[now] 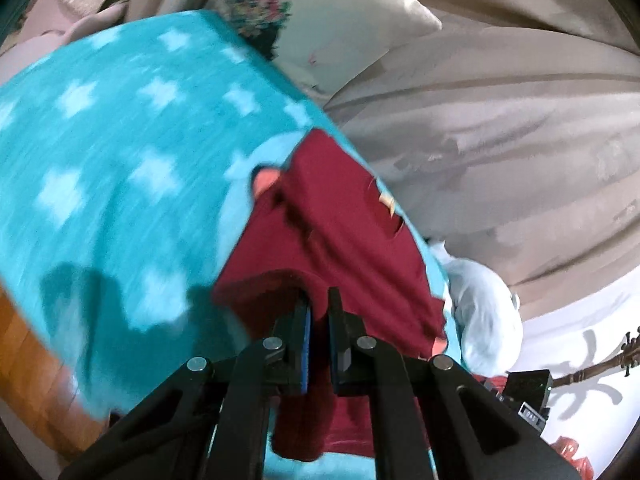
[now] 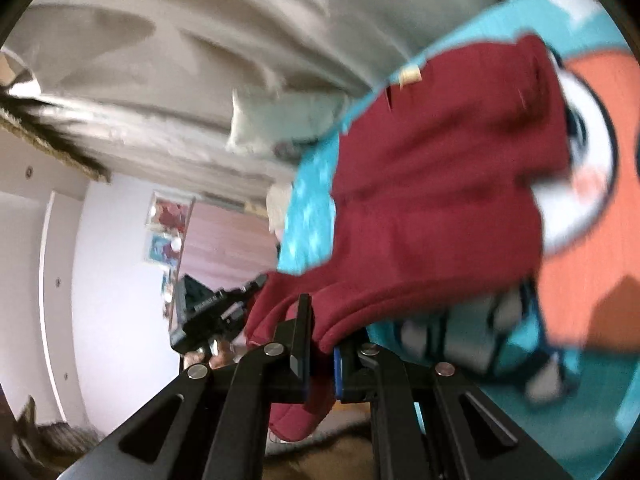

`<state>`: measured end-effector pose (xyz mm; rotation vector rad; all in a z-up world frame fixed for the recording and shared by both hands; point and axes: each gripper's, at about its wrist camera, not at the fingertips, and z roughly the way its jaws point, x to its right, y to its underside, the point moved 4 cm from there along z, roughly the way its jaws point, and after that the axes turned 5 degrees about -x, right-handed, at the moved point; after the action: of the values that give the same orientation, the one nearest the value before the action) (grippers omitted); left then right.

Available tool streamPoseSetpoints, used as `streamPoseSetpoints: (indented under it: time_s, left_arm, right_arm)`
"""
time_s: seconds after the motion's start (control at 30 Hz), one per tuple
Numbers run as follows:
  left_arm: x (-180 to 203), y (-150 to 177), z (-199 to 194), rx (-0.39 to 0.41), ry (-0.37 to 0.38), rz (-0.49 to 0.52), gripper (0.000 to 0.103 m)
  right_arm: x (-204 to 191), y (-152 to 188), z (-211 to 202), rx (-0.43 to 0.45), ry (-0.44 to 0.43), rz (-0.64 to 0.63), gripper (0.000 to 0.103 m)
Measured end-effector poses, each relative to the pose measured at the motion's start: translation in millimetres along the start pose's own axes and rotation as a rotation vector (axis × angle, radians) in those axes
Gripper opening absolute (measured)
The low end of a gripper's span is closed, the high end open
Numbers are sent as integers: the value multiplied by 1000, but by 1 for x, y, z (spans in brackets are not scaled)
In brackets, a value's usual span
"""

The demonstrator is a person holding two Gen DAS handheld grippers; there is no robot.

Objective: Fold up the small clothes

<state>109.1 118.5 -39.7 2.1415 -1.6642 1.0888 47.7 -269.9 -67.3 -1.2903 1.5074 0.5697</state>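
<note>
Left tongs: your left gripper [image 1: 318,320] is clenched on the near edge of the maroon garment [image 1: 340,216]; cloth runs between the pads and hangs down below them.
Right tongs: your right gripper [image 2: 322,344] is clenched too, biting the thick hem of the same maroon garment [image 2: 436,196], with a fold of it drooping under the jaws.
Where the garment is: most of it lies spread on the teal star-patterned blanket [image 1: 120,152], while the edge you hold is raised off the blanket.
Why two grips: holding the hem at two places apart keeps that edge taut and straight, so it should carry over as one line rather than bunching.
Step in hand: this looks like the first fold, the near edge being brought over toward the far end, where a small tan label [image 2: 410,76] shows.
Surroundings: an orange cartoon print [image 2: 592,184] on the blanket lies beside the garment; beige curtains [image 1: 500,128] and a pale pillow [image 1: 344,28] are beyond the bed. Your other gripper's body [image 2: 208,308] shows in the right view, just beside the cloth.
Blur: both views are smeared, so the garment's exact shape cannot be told.
Watch for: keep both ends level, or the fold will land skewed.
</note>
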Motion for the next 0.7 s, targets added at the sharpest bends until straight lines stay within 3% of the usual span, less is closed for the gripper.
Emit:
streamPoseSetpoints:
  time_s: [0.23, 0.33, 0.37, 0.43, 0.5, 0.57, 0.7]
  left_arm:
    - [24, -104, 117, -61, -93, 57, 7]
    - [27, -128, 150, -113, -55, 37, 8]
    - [29, -134, 154, -121, -21, 28, 13]
    - [32, -143, 155, -105, 26, 21, 26]
    - [30, -154, 150, -61, 57, 7, 46]
    - [24, -162, 145, -37, 66, -27, 51]
    - [15, -167, 140, -34, 21, -21, 51]
  right_arm:
    - [52, -105, 19, 115, 131, 131, 9]
    - [95, -135, 24, 154, 168, 262, 14]
    - [109, -141, 25, 172, 137, 322, 15]
    - [128, -147, 23, 232, 43, 427, 41]
    - [141, -150, 15, 305, -23, 489, 50]
    - [151, -152, 10, 337, -50, 524, 51]
    - [146, -158, -4, 373, 16, 492, 55]
